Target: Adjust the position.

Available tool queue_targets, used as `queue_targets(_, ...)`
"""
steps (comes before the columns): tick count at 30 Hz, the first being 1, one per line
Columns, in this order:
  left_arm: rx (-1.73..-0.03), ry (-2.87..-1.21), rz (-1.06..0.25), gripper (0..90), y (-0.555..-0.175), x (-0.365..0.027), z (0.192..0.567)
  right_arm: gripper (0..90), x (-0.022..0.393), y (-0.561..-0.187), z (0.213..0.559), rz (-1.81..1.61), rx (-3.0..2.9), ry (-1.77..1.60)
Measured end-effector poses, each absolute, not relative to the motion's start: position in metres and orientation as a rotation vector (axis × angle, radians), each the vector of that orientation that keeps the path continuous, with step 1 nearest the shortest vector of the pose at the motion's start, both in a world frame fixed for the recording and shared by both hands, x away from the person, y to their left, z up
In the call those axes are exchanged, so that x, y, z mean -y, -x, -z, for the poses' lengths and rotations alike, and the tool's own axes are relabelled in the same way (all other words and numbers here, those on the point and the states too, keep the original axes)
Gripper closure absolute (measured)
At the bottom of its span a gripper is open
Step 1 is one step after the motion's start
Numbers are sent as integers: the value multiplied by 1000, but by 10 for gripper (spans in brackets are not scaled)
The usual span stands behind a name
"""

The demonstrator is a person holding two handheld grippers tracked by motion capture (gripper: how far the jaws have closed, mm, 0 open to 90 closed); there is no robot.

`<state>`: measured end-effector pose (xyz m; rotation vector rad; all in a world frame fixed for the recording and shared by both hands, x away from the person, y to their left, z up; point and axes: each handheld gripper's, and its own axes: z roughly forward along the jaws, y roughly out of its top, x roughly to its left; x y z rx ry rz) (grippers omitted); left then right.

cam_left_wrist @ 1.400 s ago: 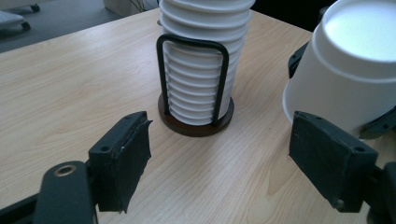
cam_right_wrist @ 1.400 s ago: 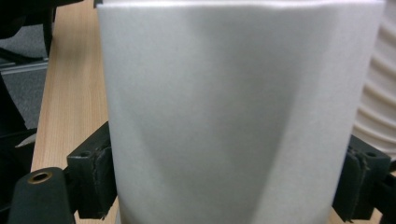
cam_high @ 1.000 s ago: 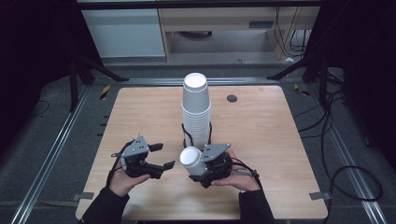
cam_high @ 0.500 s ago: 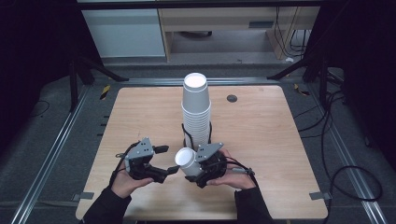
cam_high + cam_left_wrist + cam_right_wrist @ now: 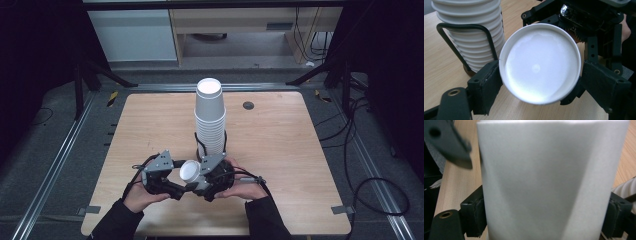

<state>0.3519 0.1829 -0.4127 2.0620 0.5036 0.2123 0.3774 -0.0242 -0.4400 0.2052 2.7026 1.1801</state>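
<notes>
I have a single white paper cup point(image 5: 190, 171) clamped by its wall in my right gripper point(image 5: 207, 176), lying on its side near the front edge of the tabletop point(image 5: 280, 150) so that its closed base faces my left gripper point(image 5: 175, 185). In the left gripper view that round base sits between my left jaws, which stand at either side of it — whether they already press it I cannot tell. I judge the sideways hold is meant for a handover, the base offered so the other gripper can take it cleanly. Just behind stands the tall stack of cups point(image 5: 210, 117), upturned in a black wire holder point(image 5: 461, 42) that keeps it upright. The tabletop is pale wood with a small dark grommet point(image 5: 248, 105); around it — dark floor, metal rails, loose cables and a cabinet beyond.
</notes>
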Motion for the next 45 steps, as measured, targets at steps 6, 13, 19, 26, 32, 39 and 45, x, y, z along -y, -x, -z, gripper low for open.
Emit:
queue_targets(6,-508,-2067,-202,165,-353,-181,415,144,19,-376,439,-1168,-2710,-185)
queue_targets(13,-520,-2069,-190,174,-354,-181,415,144,16,-376,439,-1175,-2716,-184)
queue_targets(19,-522,-2061,-183,189,-354,-182,415,142,16,-377,439,-1176,-2719,-191)
queue_targets(26,-519,-2068,-183,212,-354,-182,413,131,14,-376,440,-1171,-2708,-181)
queue_targets(32,-511,-2062,-189,223,-352,-182,410,108,14,-376,440,-1174,-2703,-205)
queue_targets(39,-499,-2057,-185,226,-351,-183,408,56,16,-376,440,-1212,-2712,-234)
queue_targets(45,-501,-2052,-189,226,-351,-185,406,29,19,-376,437,-1237,-2700,-240)
